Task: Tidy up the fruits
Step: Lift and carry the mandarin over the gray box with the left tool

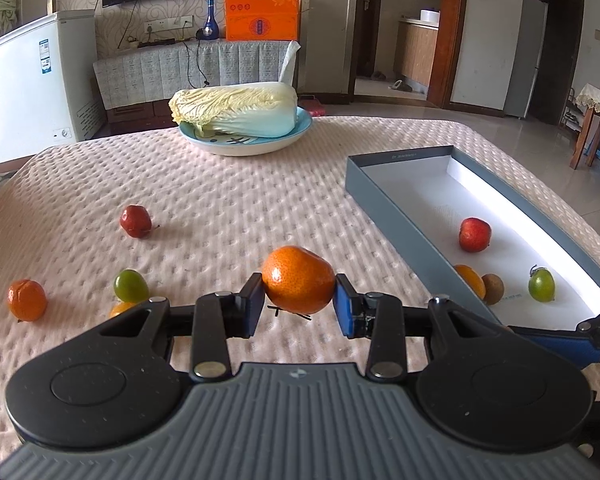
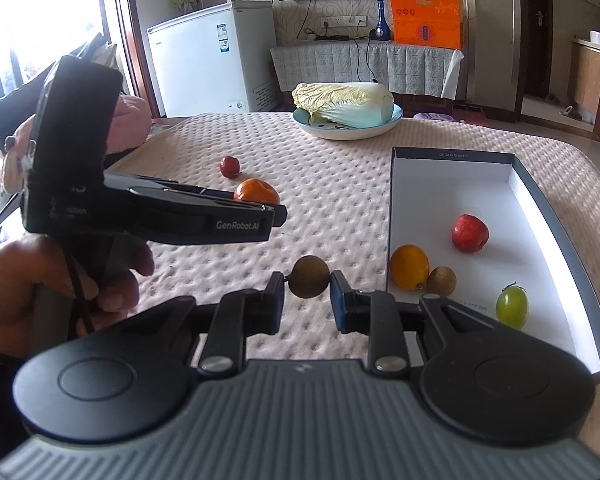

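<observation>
The left gripper (image 1: 299, 304) sits low in the centre of its own view, its fingers (image 1: 252, 304) pinching a mandarin (image 1: 298, 280) from both sides, lifted off the padded worktop (image 1: 220, 184); the right gripper (image 2: 306, 300) sits likewise low in the centre of its view, its fingers (image 2: 342, 300) pinching a small brown fruit (image 2: 310, 277) just left of the grey box (image 2: 560, 240); inside the box, at the right of the frame, lie a red fruit (image 2: 469, 233), an orange fruit (image 2: 409, 266), a brown fruit (image 2: 442, 281) and a green fruit (image 2: 511, 307); on the worktop at the left of the left view lie a red fruit (image 1: 135, 221), a green fruit (image 1: 131, 285) and another mandarin (image 1: 26, 300); a cabbage (image 1: 236, 108) lies on a plate (image 1: 260, 146) at the upper centre; a hand (image 2: 40, 292) grips the left tool at the left of the right view.
</observation>
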### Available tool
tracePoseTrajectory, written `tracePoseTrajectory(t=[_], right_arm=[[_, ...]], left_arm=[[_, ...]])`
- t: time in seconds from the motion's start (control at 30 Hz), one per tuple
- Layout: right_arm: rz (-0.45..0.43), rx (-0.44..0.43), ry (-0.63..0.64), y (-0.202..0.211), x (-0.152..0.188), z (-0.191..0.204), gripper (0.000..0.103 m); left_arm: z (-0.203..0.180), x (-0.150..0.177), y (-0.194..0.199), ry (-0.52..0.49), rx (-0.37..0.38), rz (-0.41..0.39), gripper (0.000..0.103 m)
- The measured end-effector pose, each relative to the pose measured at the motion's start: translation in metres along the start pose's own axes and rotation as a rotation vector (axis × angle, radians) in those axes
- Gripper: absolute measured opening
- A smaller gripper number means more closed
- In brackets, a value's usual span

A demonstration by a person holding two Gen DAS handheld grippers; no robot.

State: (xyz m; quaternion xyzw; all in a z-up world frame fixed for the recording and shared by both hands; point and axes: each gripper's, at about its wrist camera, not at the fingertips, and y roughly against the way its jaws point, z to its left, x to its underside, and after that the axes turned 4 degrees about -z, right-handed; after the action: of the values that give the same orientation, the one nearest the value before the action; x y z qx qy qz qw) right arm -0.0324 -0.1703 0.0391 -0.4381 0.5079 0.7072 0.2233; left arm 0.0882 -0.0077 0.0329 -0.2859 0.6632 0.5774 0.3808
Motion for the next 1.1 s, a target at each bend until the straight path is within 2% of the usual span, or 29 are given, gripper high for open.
tracePoseTrajectory(t=[0.73, 1.1], right_arm=[[-0.030, 0.055, -0.053, 0.020, 0.004, -0.028, 0.028], [-0.020, 0.096, -0.088, 0.021, 0.006, -0.046, 0.028]], left_arm=[[-0.027, -0.008, -0.010, -0.022, 0.019, -0.018, 0.043], [-0.051, -0.018, -0.009, -0.026, 0.088, -0.047, 0.043]])
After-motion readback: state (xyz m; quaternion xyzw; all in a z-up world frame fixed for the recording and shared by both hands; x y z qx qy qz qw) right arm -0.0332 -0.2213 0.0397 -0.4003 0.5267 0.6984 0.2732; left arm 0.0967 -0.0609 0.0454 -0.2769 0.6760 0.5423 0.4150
